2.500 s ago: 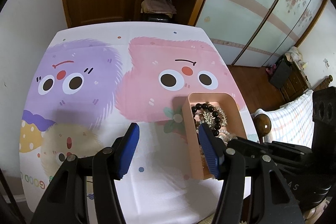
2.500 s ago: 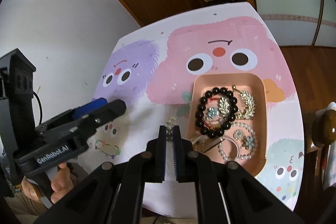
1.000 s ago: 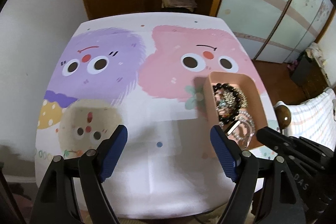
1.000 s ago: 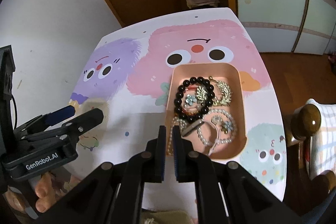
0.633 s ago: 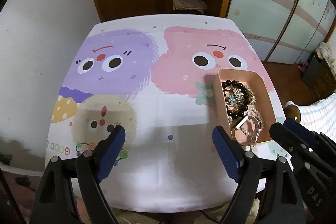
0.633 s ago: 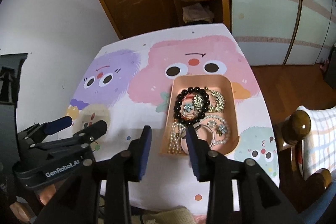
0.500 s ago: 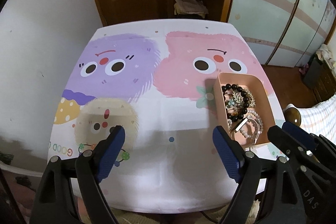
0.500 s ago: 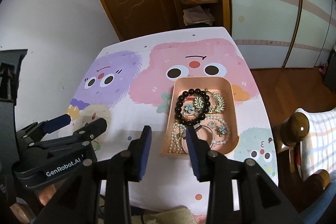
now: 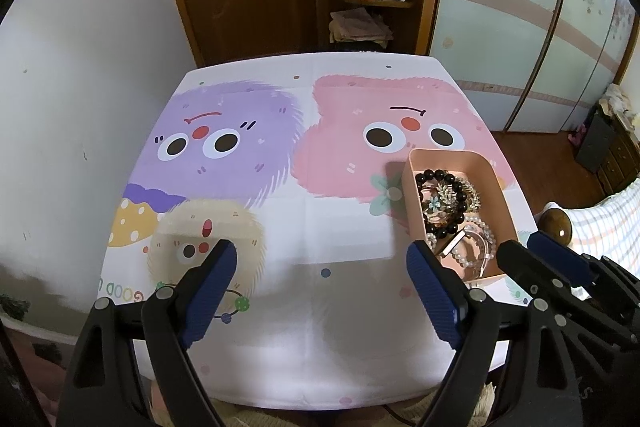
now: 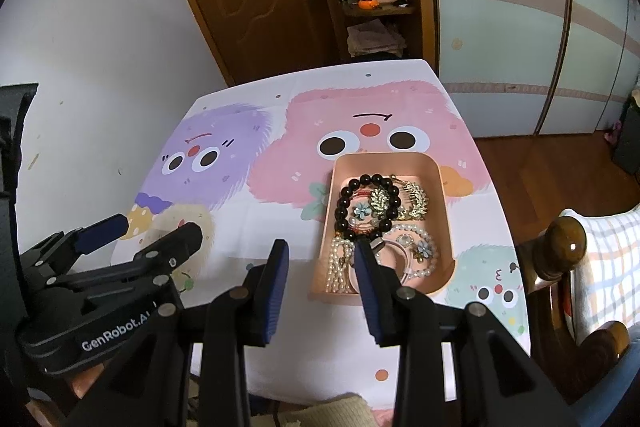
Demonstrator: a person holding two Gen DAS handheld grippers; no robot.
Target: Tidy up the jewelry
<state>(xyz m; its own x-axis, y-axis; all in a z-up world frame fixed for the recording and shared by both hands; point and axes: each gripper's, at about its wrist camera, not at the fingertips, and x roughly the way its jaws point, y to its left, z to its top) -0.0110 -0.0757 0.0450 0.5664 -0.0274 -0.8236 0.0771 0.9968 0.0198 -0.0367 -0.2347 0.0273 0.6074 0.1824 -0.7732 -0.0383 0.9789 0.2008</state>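
The table, under a cloth printed with fuzzy cartoon faces, carries one pink tray on its right side. All the jewelry in view lies inside it: a black bead bracelet at the far end, gold leaf pieces beside it, pearl strands along the near wall, and small flower pieces among them. Nothing loose shows on the cloth itself.

What has changed is the right hand-held gripper. A second ago its jaws were pinched together low over the tray's near corner, with pearls just past their tips. Now both grippers stand higher and further back from the table, and the right jaws are parted to a moderate gap with nothing between them. The pearl strands lie in the tray, so the last piece looks delivered and let go.

The left hand-held gripper hangs wide apart over the bare near part of the cloth, empty, well left of the tray. It has opened slightly further over the last second.

For the task, this reads as the end of a placing step, possibly the final one. With every visible piece in the tray and both grippers empty and withdrawn, little seems left unless more jewelry lies out of view.
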